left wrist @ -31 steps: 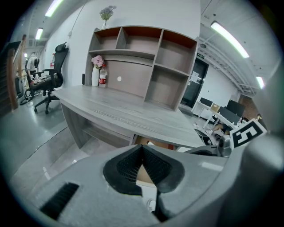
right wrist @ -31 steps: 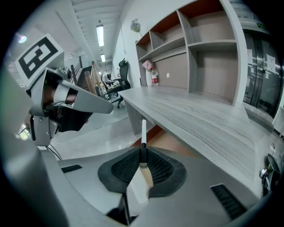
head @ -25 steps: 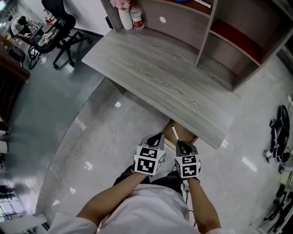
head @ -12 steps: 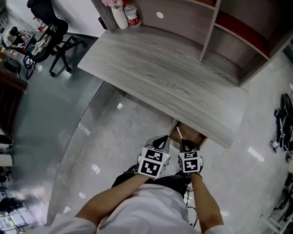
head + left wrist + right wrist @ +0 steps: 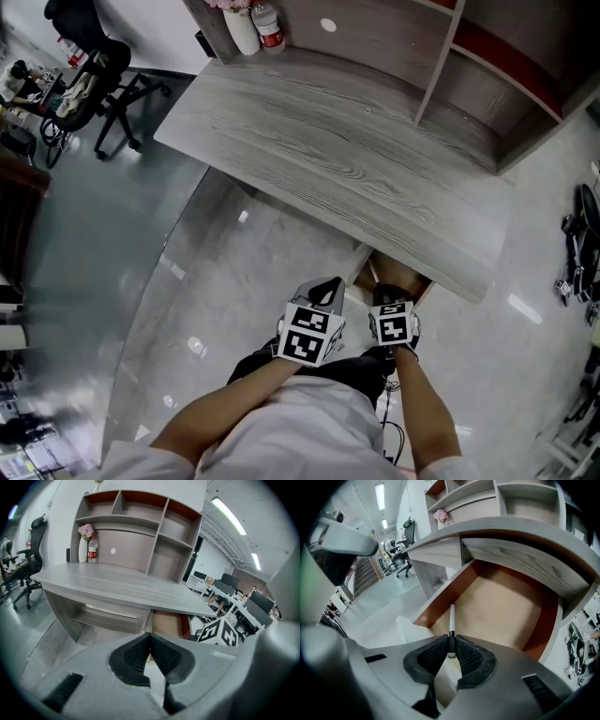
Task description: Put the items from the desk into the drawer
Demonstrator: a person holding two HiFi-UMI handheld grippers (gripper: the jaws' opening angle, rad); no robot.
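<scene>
There are two grippers, the left gripper (image 5: 327,285) and the right gripper (image 5: 450,644), whose jaws clamp one pen (image 5: 451,619). Just beyond its tips is one drawer (image 5: 501,611). Farther ahead are one desk (image 5: 328,159), one vase (image 5: 242,31), one bottle (image 5: 269,28) and one chair (image 5: 89,70).

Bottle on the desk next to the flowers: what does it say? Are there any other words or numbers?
Bottle: red label, print too small to read.
Marker cubes: black-and-white squares only, no letters.
No other words or numbers can be read.
</scene>
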